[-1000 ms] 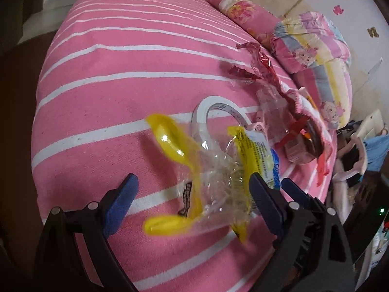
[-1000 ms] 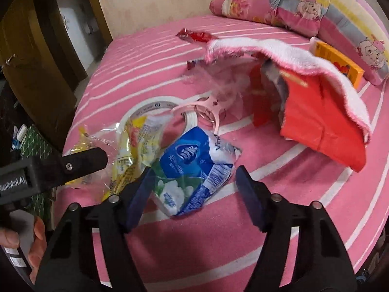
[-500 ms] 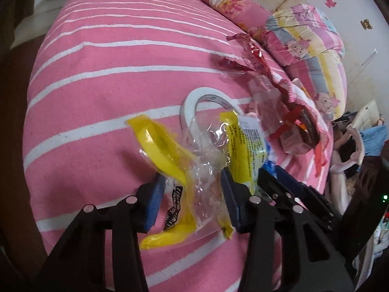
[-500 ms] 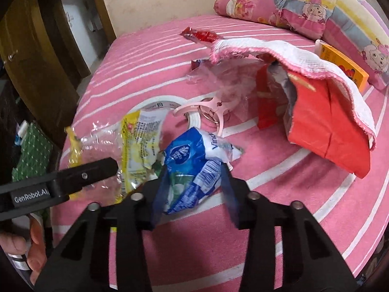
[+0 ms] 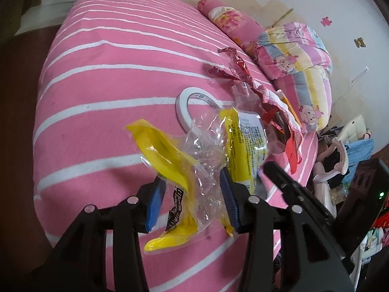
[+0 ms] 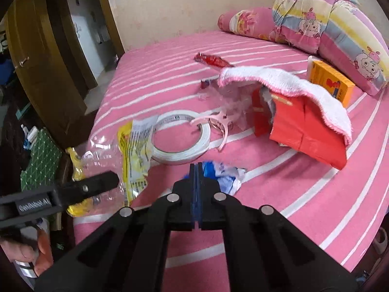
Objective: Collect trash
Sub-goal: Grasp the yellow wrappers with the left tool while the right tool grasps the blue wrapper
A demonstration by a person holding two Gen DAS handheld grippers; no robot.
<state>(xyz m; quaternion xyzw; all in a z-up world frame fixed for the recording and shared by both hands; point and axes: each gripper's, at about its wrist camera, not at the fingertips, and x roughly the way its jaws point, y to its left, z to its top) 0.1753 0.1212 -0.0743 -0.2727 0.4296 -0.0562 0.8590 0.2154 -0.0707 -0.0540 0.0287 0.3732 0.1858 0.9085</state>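
The left tongs (image 5: 192, 202) pinch the clear-and-yellow wrapper (image 5: 184, 160) at the near edge of the bed (image 5: 102, 77). The right tongs (image 6: 196, 170) are clamped fully together on the blue-and-white wrapper (image 6: 226, 175) beside the tape roll (image 6: 181, 133). Lifting both straight up, gently, should keep the 2 crinkly wrappers from slipping; the red wrapper (image 6: 211, 60) waits farther back.
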